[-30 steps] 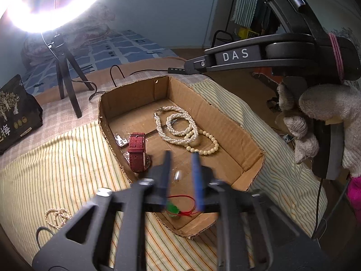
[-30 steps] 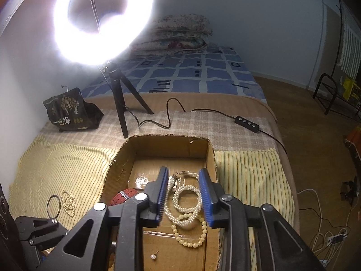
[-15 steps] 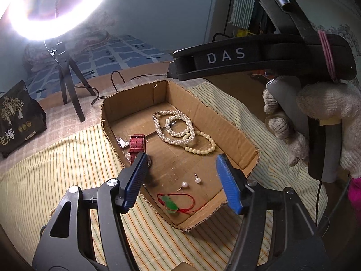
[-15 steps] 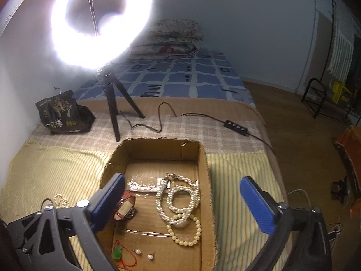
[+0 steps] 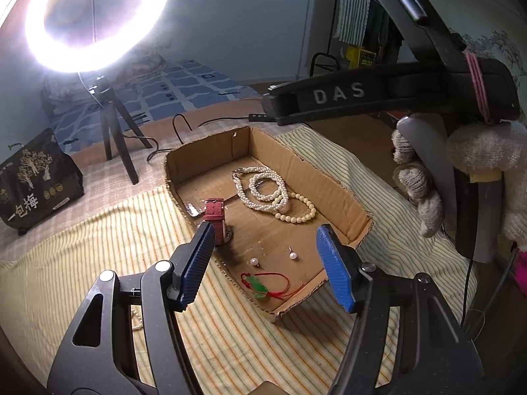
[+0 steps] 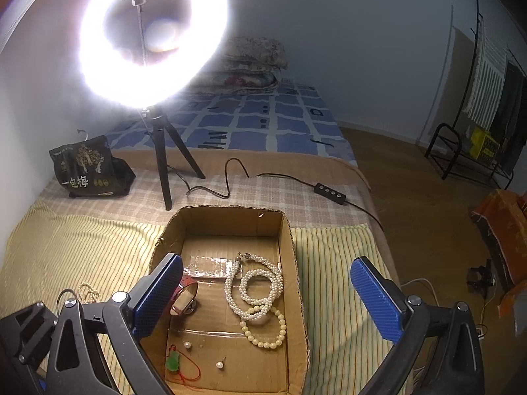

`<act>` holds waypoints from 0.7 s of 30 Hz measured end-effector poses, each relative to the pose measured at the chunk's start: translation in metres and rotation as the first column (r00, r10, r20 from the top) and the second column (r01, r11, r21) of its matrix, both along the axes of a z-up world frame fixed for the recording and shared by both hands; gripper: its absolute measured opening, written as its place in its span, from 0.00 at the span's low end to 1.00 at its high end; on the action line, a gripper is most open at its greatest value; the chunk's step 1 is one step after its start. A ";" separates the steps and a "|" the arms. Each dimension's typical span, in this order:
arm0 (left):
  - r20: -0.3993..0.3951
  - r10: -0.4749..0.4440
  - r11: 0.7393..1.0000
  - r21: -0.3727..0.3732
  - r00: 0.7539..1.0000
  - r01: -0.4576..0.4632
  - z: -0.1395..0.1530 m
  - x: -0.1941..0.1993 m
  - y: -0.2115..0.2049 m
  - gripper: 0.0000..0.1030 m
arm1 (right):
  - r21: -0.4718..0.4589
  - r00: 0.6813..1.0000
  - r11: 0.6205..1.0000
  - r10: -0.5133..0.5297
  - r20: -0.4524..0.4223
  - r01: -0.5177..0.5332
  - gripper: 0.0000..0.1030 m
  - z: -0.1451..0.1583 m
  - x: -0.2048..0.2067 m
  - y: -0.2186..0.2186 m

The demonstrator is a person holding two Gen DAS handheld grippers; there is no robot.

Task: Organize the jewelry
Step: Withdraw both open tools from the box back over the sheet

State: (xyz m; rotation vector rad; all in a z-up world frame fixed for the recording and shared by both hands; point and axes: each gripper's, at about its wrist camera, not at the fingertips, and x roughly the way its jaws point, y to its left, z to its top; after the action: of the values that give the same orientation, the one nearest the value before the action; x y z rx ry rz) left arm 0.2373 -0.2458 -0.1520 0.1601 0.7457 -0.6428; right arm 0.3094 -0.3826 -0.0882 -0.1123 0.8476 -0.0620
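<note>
Shallow cardboard box (image 6: pixel 298 283) sits on a striped yellow cloth (image 6: pixel 85 243), open top, ragged cut walls, tape on floor. Inside, left to right: red strap watch (image 6: pixel 184 296) at left wall, green pendant on red cord (image 6: pixel 174 362) at near left, two loose pearl earrings (image 6: pixel 220 364) on the near floor, white pearl necklace (image 6: pixel 253 286) coiled in loops mid-box, cream bead bracelet (image 6: pixel 266 332) touching its near end. Outside the box on the cloth, far left: small pearl bracelet (image 6: pixel 88 291) beside a thin ring.

Left gripper (image 5: pixel 266 263) jaws spread wide, blue ribbed pads, nothing held; earrings and pendant lie between the jaws, below them. Right gripper (image 6: pixel 266 299) also wide open, empty, over the box; necklace and bracelet lie between its pads.

Behind: ring light (image 6: pixel 154 33) on black tripod, black snack bag (image 6: pixel 89 171) at far left.
</note>
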 end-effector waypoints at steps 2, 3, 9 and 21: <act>0.004 0.004 1.000 -0.004 1.000 -0.004 0.004 -0.002 0.005 0.64 | -0.008 1.000 1.000 0.005 0.006 -0.005 1.00 0.004 -0.004 0.003; 0.008 0.007 1.000 -0.005 1.000 -0.007 0.006 -0.003 0.008 0.64 | -0.011 1.000 1.000 0.010 0.014 -0.010 1.00 0.006 -0.007 0.006; 0.028 0.023 1.000 -0.008 0.999 -0.022 0.017 -0.013 0.026 0.64 | -0.002 0.999 1.000 0.008 0.052 -0.007 1.00 0.018 -0.020 0.013; 0.075 0.084 0.996 0.016 0.994 -0.085 0.025 -0.029 0.088 0.70 | -0.044 0.995 0.996 0.082 0.054 -0.079 1.00 0.032 -0.038 0.047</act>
State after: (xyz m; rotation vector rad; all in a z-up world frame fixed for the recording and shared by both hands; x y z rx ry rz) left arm 0.2085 -0.1576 -0.1269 0.1683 0.6835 -0.5463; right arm 0.2719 -0.3356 -0.0566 -0.1832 0.7854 -0.0070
